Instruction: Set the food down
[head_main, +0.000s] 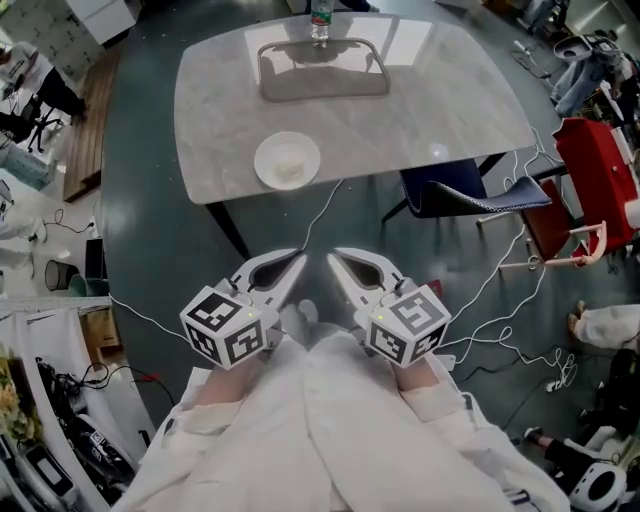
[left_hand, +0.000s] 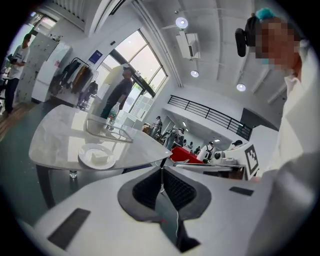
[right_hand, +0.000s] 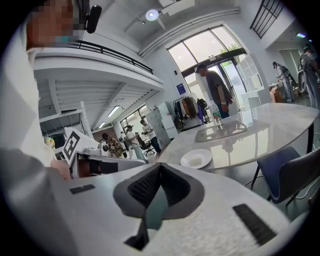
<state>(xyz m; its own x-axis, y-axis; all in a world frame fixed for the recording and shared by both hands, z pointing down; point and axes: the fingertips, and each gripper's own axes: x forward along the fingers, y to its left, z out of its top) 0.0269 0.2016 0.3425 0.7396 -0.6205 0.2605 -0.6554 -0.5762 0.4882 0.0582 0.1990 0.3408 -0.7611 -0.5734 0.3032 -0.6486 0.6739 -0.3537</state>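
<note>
- The left gripper (head_main: 296, 258) has a smooth white shell that tapers to a point. Its cube (head_main: 228, 327), at the shell's 7 o'clock in the head view, bears black-and-white square markers.
- The right gripper (head_main: 338, 258) is the same white wedge, with its marker cube (head_main: 408, 322) at its 5 o'clock.
- In the gripper views, black ribbed pads (left_hand: 146, 190) line the jaws inside a grey rim, and dark rectangular insets (right_hand: 252, 223) sit in the shell.
- Loose white sleeves (head_main: 250, 440) cover both arms, towards 6 o'clock.
</note>
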